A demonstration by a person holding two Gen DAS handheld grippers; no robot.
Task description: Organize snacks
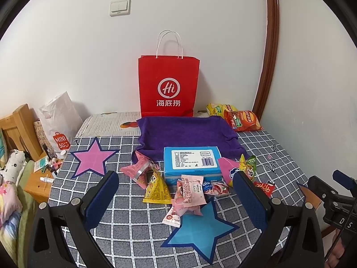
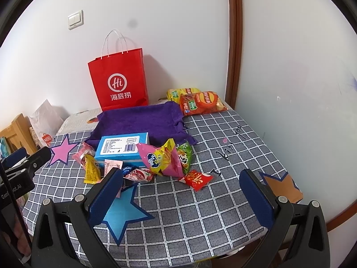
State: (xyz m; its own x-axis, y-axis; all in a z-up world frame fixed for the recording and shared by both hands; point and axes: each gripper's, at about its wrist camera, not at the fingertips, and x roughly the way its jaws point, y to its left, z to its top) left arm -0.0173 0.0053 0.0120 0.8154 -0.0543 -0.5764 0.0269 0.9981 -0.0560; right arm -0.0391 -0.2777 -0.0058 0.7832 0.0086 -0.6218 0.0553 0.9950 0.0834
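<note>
Landmark: blue box (image 2: 121, 148), flat, label side up, its far edge on the purple cloth (image 2: 142, 120).

- Pink-and-yellow packet (image 2: 161, 159): puffed, touching the box's right end.
- Green packet (image 2: 185, 156): just right of the pink-and-yellow one.
- Small red sachet (image 2: 197, 179): flat on the desk (image 2: 200, 212), front-right of the box, near it.
- Yellow pyramid packet (image 1: 156, 185): upright, at the box's front-left corner.
- Pink wrappers (image 1: 189, 192): heaped before the box, lapping onto the blue star (image 1: 200, 230).
- Pink pouch (image 1: 139, 167): left of the box.
- Two crisp bags, red (image 2: 202, 102) over yellow (image 2: 176, 92): well behind the box to the right, past the cloth.
- Red paper bag (image 2: 120, 82): upright behind the cloth.
</note>
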